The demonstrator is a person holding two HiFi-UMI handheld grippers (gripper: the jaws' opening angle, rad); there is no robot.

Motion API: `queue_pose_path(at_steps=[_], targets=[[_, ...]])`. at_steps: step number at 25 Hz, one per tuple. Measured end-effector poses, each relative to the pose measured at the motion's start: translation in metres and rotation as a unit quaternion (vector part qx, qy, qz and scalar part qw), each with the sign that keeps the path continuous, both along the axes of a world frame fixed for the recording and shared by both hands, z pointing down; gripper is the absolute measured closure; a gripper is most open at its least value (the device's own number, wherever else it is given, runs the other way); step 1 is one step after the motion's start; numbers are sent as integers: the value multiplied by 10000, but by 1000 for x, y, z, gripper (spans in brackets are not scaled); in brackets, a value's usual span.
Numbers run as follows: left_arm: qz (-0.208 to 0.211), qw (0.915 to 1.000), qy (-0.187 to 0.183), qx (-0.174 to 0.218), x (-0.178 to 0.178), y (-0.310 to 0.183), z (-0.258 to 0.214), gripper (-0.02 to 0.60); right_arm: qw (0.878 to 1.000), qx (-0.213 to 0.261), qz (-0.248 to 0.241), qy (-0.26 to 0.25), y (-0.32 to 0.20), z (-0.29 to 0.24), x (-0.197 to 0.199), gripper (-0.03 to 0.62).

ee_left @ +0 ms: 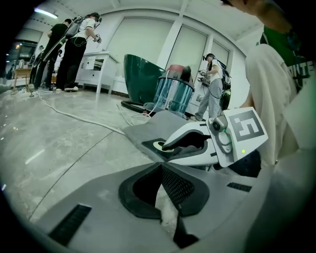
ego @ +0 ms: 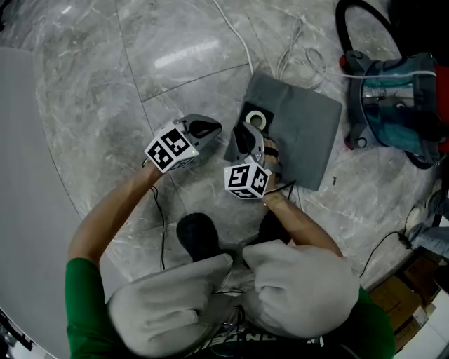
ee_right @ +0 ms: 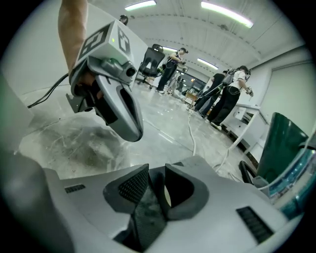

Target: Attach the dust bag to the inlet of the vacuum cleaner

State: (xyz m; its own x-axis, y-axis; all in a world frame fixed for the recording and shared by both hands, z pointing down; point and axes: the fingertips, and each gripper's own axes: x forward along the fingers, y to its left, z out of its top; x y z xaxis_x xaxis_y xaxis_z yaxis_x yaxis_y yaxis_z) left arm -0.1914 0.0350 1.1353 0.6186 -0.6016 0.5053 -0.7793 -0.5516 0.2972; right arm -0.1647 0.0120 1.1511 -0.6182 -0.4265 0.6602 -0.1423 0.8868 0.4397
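The grey dust bag (ego: 303,134) lies flat on the marble floor, its dark collar with a white ring (ego: 257,120) at the near left corner. My right gripper (ego: 245,137) reaches onto that collar and is shut on its edge; the dark card fills the slit between its pads (ee_right: 123,185). The left gripper view shows the same grip at the collar (ee_left: 157,145). My left gripper (ego: 208,128) hovers just left of the bag, shut with nothing in it, and floor shows behind its pads (ee_left: 180,185). The vacuum cleaner (ego: 394,102), with a clear blue drum, stands to the right of the bag.
A white cord (ego: 237,36) and a black hose (ego: 354,17) run over the floor beyond the bag. Cardboard boxes (ego: 414,301) sit at the lower right. Several people (ee_left: 74,44) stand far off. A green tub (ee_left: 143,74) is beside the vacuum.
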Motion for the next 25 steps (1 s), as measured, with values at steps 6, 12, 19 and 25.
queue_pose_path(at_steps=[6, 12, 19, 25], targets=[[109, 9999, -16, 104, 7, -14, -5, 580, 9967, 48, 651, -487, -24, -37, 26, 540], [376, 9987, 24, 337, 37, -40, -25, 580, 9861, -3, 1397, -903, -55, -71, 70, 548], [788, 9943, 64, 719, 78, -71, -61, 580, 9628, -654, 2292, -1275, -94, -81, 124, 551], [942, 9901, 20, 1037, 92, -102, -86, 580, 9396, -1681, 2372, -1804, -104, -81, 136, 571]])
